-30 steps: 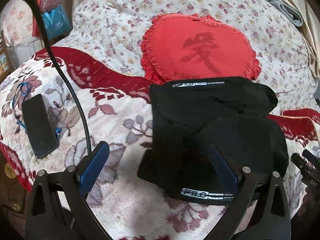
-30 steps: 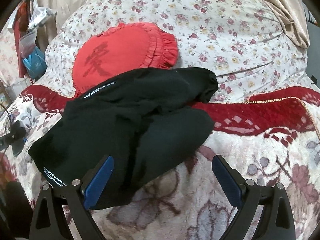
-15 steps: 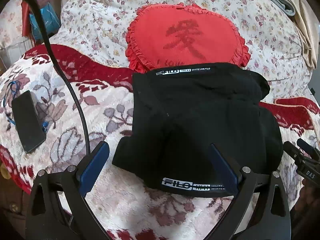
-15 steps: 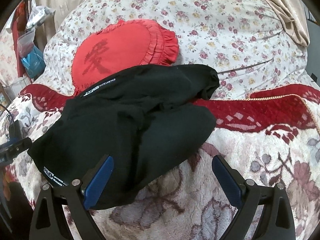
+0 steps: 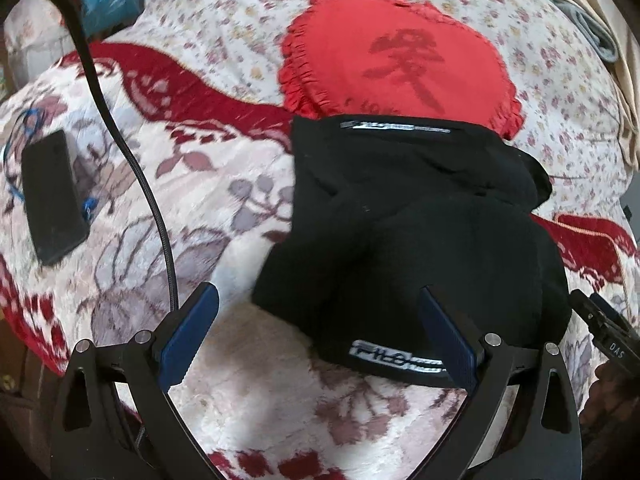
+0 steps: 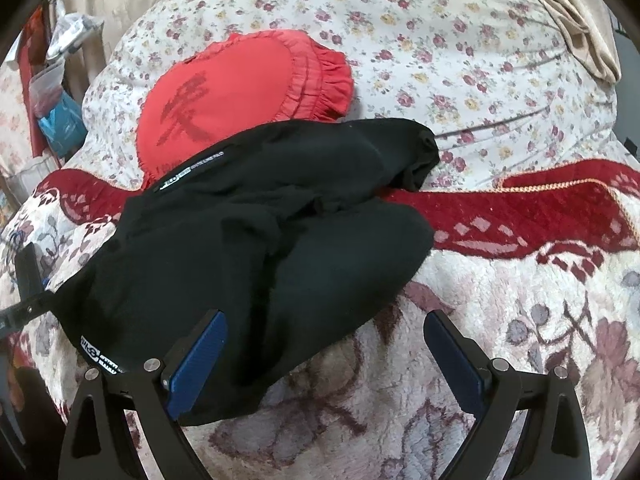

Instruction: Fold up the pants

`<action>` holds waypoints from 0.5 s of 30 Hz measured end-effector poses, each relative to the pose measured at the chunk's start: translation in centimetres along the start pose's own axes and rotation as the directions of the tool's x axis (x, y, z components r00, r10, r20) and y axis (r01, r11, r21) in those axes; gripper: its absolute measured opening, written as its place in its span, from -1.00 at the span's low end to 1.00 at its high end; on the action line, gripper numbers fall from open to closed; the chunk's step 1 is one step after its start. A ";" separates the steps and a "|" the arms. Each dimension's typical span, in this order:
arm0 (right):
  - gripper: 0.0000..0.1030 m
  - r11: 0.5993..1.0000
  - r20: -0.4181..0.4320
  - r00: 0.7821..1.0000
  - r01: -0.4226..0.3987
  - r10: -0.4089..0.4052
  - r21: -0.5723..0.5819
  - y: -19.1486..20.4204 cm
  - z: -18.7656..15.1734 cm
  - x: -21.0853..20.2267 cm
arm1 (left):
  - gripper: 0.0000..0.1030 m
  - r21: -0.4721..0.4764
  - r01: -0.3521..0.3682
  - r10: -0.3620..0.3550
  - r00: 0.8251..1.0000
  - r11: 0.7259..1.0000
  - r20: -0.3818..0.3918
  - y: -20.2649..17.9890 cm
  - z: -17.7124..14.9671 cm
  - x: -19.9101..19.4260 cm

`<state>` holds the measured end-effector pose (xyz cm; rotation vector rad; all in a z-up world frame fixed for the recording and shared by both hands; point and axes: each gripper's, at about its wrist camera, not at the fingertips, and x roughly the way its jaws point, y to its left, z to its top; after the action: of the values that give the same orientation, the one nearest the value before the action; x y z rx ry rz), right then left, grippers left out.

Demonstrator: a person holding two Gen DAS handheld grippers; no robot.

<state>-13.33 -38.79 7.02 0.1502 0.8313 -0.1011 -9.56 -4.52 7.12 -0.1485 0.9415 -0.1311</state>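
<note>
Black pants [image 5: 412, 236] lie folded in a loose bundle on a floral blanket, white logo strips on the near and far edges. They also show in the right wrist view [image 6: 248, 256]. My left gripper [image 5: 320, 320] is open and empty, just above the bundle's near left edge. My right gripper [image 6: 324, 344] is open and empty over the bundle's near right edge. The right gripper's tip [image 5: 604, 332] shows at the left view's right edge.
A red heart-shaped cushion [image 5: 400, 60] lies behind the pants on a flowered quilt [image 6: 460, 52]. A black phone [image 5: 52, 196] lies at the left with a black cable [image 5: 132, 160] arcing near it. Beige cloth [image 6: 576, 20] lies far right.
The left gripper has drifted left, so the pants sit further right in its view. The right view has barely changed. Both grippers stay open.
</note>
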 end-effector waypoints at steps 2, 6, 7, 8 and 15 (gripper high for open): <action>0.90 1.000 -0.005 1.000 -0.004 0.004 0.020 -0.5 0.0 0.3 | 0.94 -0.026 -0.008 0.007 1.000 1.000 -0.003 0.9 -0.3 0.2; 0.90 0.999 -0.019 1.000 -0.001 0.002 0.039 -1.0 0.1 0.9 | 0.94 -0.056 -0.022 0.021 1.000 0.998 -0.020 2.0 -0.8 0.9; 0.90 0.999 -0.024 1.000 0.000 0.001 0.041 -1.1 0.1 1.1 | 0.94 -0.062 -0.023 0.021 0.999 0.998 -0.025 2.2 -0.9 1.1; 0.90 0.999 -0.027 1.000 -0.002 0.003 0.042 -1.1 0.1 1.2 | 0.94 -0.065 -0.021 0.019 0.999 0.998 -0.028 2.2 -0.9 1.2; 0.90 0.999 -0.035 0.999 0.001 0.001 0.038 -1.1 0.1 1.4 | 0.94 -0.049 -0.027 0.026 0.999 0.998 -0.023 1.8 -0.7 1.3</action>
<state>-12.46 -39.88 5.89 0.1884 0.8643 -0.1148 -9.26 -3.06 5.36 -0.1804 0.9687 -0.0846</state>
